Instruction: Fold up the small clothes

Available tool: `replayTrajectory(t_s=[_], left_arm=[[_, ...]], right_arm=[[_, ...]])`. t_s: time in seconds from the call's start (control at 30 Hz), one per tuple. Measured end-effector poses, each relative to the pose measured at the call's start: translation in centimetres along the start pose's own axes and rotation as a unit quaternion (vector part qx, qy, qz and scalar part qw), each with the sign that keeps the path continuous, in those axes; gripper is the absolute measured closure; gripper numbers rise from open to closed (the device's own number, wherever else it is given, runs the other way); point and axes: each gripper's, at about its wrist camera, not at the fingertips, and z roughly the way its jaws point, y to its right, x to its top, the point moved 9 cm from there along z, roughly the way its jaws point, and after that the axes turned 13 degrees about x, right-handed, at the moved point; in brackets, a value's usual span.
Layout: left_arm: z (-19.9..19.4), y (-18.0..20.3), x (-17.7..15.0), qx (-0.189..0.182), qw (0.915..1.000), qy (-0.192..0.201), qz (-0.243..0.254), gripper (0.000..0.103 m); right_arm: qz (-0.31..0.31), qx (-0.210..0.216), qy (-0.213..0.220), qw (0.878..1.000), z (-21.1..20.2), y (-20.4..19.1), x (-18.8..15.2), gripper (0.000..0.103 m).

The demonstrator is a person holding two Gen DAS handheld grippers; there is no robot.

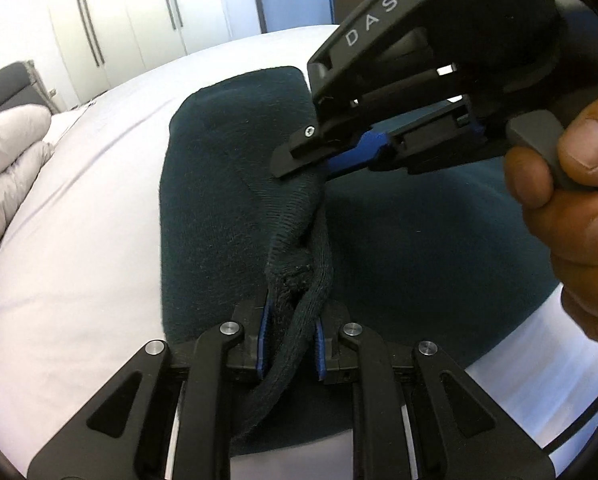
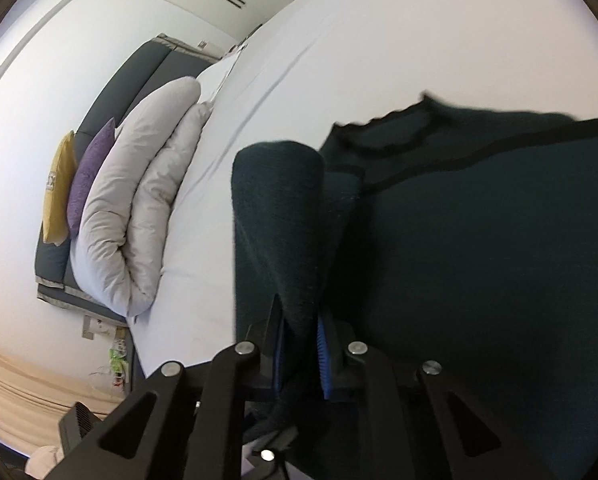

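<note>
A dark teal knit garment lies on a white bed sheet. My left gripper is shut on its bunched dark hem, which runs between the blue pads. My right gripper shows in the left wrist view, above and just beyond the left one, shut on a raised fold of the same garment. In the right wrist view the right gripper pinches a lifted fold of the garment, whose dark trimmed edge lies on the sheet.
A folded light grey duvet lies at the bed's head, with a purple cushion and a yellow cushion against a dark headboard. White wardrobe doors stand behind the bed. A hand holds the right gripper.
</note>
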Motion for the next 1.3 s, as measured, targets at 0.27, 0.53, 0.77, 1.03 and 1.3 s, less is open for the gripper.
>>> replayTrajectory(t_s=[0.27, 0.53, 0.77, 1.03, 1.3], left_arm=[[-2.1, 6.9, 2.9, -0.043, 0.9985, 0.006, 0.034, 0.077], [-7.7, 8.5, 3.7, -0.173, 0.984, 0.039, -0.018, 0.027], [-2.1, 6.0, 4.2, -0.116, 0.9926, 0.016, -0.032, 0.027], [0.9, 6.9, 3.5, -0.103, 0.9946, 0.005, -0.017, 0.025], [0.4, 6.5, 3.4, -0.114, 0.9932, -0.001, -0.024, 0.024]], right_arm=[[-0.017, -0.031, 0.045, 0.998, -6.3, 3.0, 1.0, 0.09], [0.008, -0.054, 0.088, 0.995, -14.4, 8.8, 2.7, 0.09], [0.052, -0.056, 0.115, 0.99, -17.7, 13.6, 2.4, 0.09], [0.069, -0.001, 0.123, 0.99, -17.3, 12.1, -0.6, 0.054], [0.067, -0.031, 0.113, 0.991, -16.9, 11.9, -3.6, 0.087]])
